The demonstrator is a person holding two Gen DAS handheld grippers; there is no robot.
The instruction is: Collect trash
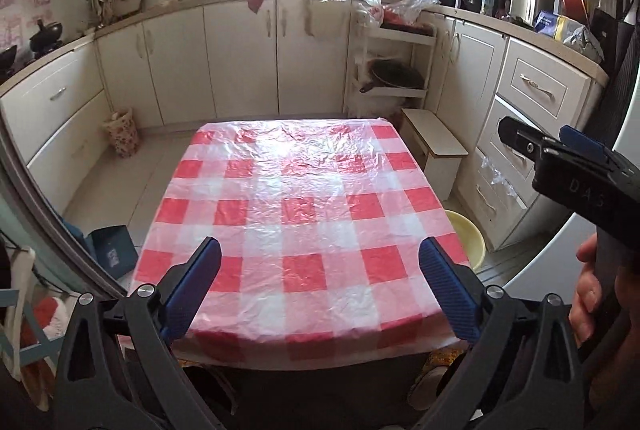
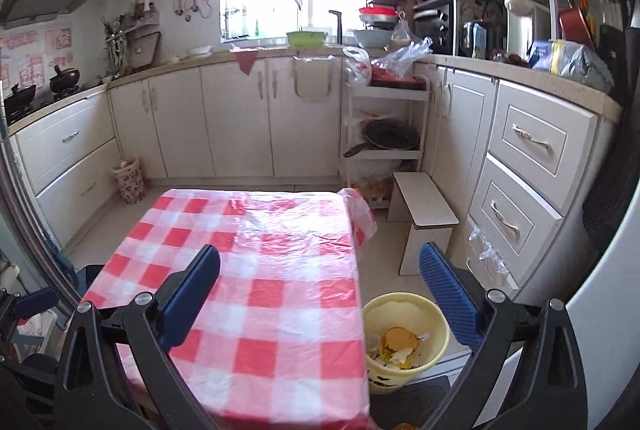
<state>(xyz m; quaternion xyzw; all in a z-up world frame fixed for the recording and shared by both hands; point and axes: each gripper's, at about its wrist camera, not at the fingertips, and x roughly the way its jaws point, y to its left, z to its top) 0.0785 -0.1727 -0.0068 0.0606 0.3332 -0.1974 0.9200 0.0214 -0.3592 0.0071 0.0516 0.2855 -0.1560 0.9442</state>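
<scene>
Sitting in the yellow bin (image 2: 404, 340) on the floor is the trash (image 2: 398, 344): scraps of peel and paper, piled loosely at the bottom. The bin stands just beside the right edge of your worktop (image 2: 260, 270), which is covered in a red-and-white checked plastic cloth (image 1: 304, 214). In the left wrist view only a sliver of the bin (image 1: 468, 234) peeks out past the worktop's right edge.

Your right gripper (image 2: 320, 290) hangs above the near right corner of the worktop with its fingers spread wide and nothing between them; the bin shows in the gap near the right finger. Your left gripper (image 1: 320, 282) is over the near edge of the cloth, fingers also wide apart and holding nothing. A small white stool (image 2: 424, 214) stands past the bin, near the drawers (image 2: 528, 166).
</scene>
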